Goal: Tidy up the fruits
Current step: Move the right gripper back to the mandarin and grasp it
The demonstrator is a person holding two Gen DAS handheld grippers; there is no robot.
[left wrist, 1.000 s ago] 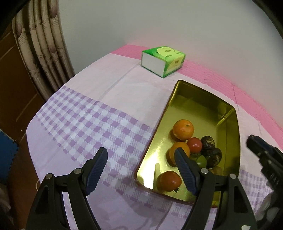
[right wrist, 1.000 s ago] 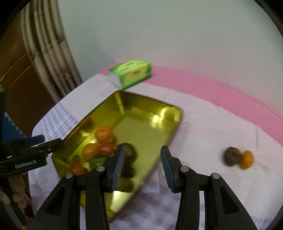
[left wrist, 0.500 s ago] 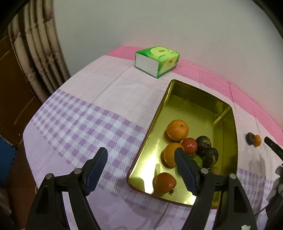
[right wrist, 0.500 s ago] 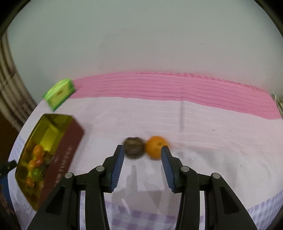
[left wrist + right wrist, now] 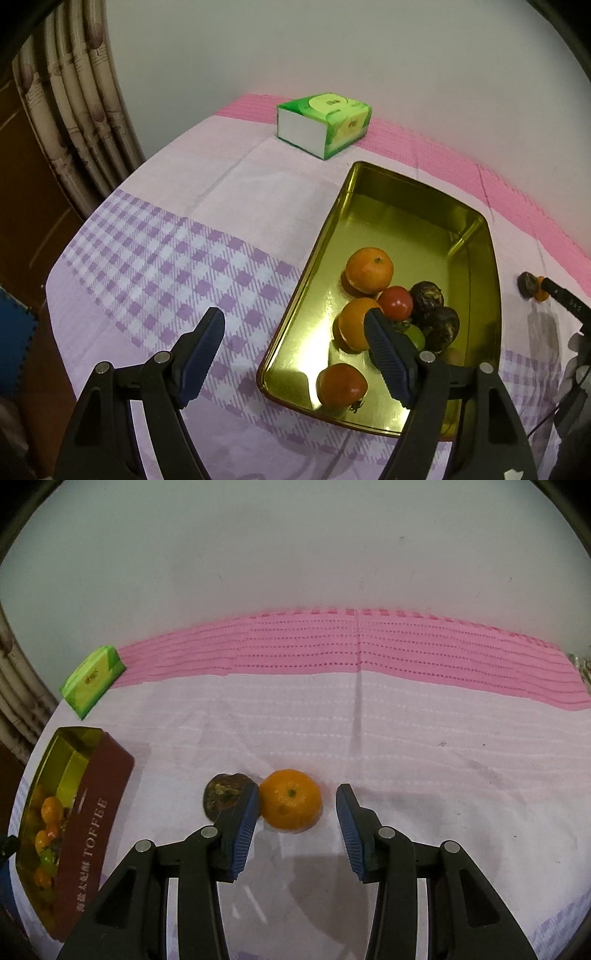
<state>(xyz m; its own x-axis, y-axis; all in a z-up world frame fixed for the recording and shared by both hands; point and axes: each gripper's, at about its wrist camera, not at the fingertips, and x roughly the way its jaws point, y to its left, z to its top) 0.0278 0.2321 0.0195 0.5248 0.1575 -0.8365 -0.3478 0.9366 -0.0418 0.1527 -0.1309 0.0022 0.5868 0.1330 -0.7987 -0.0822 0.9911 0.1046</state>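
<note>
In the left wrist view a gold tin holds several fruits: two oranges, tomatoes, dark passion fruits and a green one. My left gripper hovers open and empty over the tin's near left rim. The right wrist view shows a loose orange on the cloth beside a dark passion fruit. My right gripper is open with the orange between its fingers. The left pad is close to the orange and the right pad stands clear of it.
A green tissue box stands at the back near the wall. The tin's brown outer wall reads TOFFEE. A curtain hangs past the table's left edge. Pink and lilac cloth covers the table.
My right gripper swung from above the tin to the right and lowered onto the two loose fruits, so the orange now lies between its fingers. The left gripper barely moved.
</note>
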